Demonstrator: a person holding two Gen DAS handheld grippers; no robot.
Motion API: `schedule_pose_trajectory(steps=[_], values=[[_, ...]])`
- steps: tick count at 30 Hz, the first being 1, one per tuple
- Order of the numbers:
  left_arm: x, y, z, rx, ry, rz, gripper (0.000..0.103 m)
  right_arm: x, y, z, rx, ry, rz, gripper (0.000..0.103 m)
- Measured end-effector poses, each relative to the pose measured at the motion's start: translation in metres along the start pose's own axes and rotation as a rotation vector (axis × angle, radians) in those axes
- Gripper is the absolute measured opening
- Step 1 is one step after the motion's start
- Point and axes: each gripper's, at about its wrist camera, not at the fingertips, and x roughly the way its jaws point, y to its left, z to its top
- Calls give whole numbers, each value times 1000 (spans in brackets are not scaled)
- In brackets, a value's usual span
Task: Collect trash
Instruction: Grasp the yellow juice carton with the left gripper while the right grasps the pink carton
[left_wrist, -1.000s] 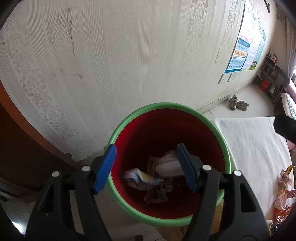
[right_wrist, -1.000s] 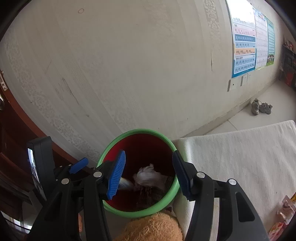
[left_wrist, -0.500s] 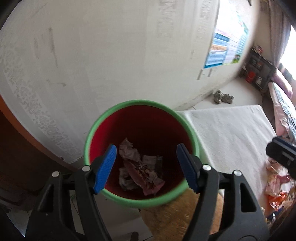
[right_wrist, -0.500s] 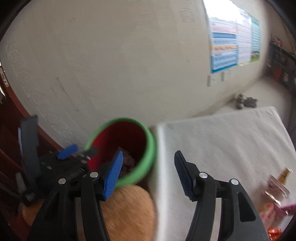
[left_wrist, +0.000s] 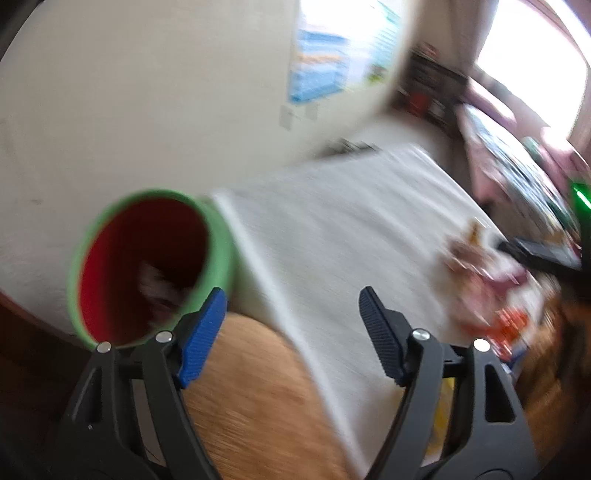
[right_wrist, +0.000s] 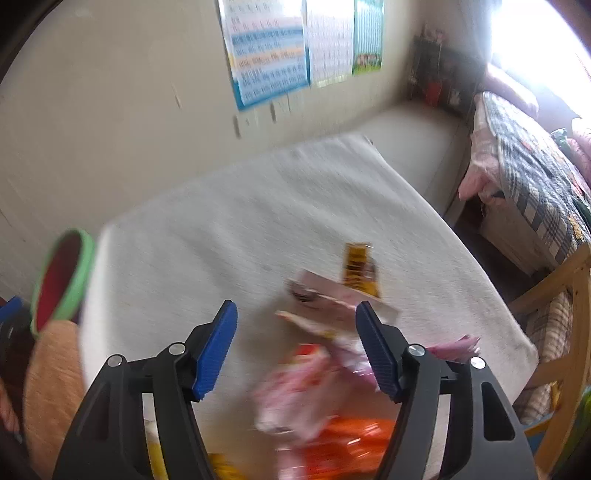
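A red bin with a green rim (left_wrist: 147, 266) stands at the left, crumpled trash inside; it also shows at the left edge of the right wrist view as the bin (right_wrist: 62, 280). My left gripper (left_wrist: 291, 325) hangs over the white cloth's (left_wrist: 332, 240) left edge, jaws opening, nothing between them. My right gripper (right_wrist: 295, 343) is above a blurred heap of wrappers (right_wrist: 317, 376) on the cloth (right_wrist: 221, 229), jaws opening, pads clear of them. A yellow-brown packet (right_wrist: 360, 267) and a pink packet (right_wrist: 332, 295) lie just beyond. The wrappers (left_wrist: 487, 280) show at right in the left view.
An orange plush thing (left_wrist: 251, 391) sits beside the bin below the cloth's edge. A wall with posters (right_wrist: 273, 48) runs behind. A bed with a plaid quilt (right_wrist: 532, 173) and a wooden chair frame (right_wrist: 569, 317) stand at the right. A dark shelf (right_wrist: 439, 77) fills the far corner.
Both grippers swung right from above the bin toward the cloth. The bin slid to the left of both views. The wrapper heap now lies under the right gripper. Both jaws stand wider.
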Motion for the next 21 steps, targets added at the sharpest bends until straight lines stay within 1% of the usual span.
schedule_pose_trajectory(steps=[2, 4, 6, 7, 8, 10, 12, 13, 14, 15, 16, 17, 18, 21], values=[[4, -26, -12, 27, 56, -61, 79, 14, -5, 3, -53, 36, -6, 69], [9, -47, -25, 39, 119, -120, 79, 27, -9, 3, -84, 73, -15, 74], [15, -65, -37, 55, 191, -163, 79, 43, -14, 4, -96, 122, -9, 75], [17, -74, -43, 65, 215, -179, 79, 50, -13, 5, -111, 147, -20, 76], [20, -83, -49, 81, 244, -194, 80, 57, -13, 7, -126, 166, -34, 76], [26, -95, -60, 118, 280, -198, 82, 69, -11, 4, -153, 207, -56, 76], [35, -103, -69, 161, 316, -191, 83, 76, -12, 0, -140, 224, -44, 76], [41, -108, -74, 182, 342, -186, 83, 74, -12, -1, -128, 209, -41, 74], [48, -111, -77, 194, 365, -181, 83, 72, -12, 0, -116, 203, -15, 55], [53, -113, -79, 200, 383, -174, 83, 70, -13, 0, -92, 207, 23, 43], [61, -113, -82, 204, 409, -169, 83, 70, -16, 1, -81, 208, 34, 22], [65, -113, -84, 194, 420, -192, 83, 70, -18, 1, -74, 207, 38, 16], [67, -112, -84, 186, 425, -200, 83, 70, -20, 0, -63, 209, 40, 11], [70, -113, -81, 187, 402, -178, 83, 70, -22, 0, -17, 204, 79, 8]])
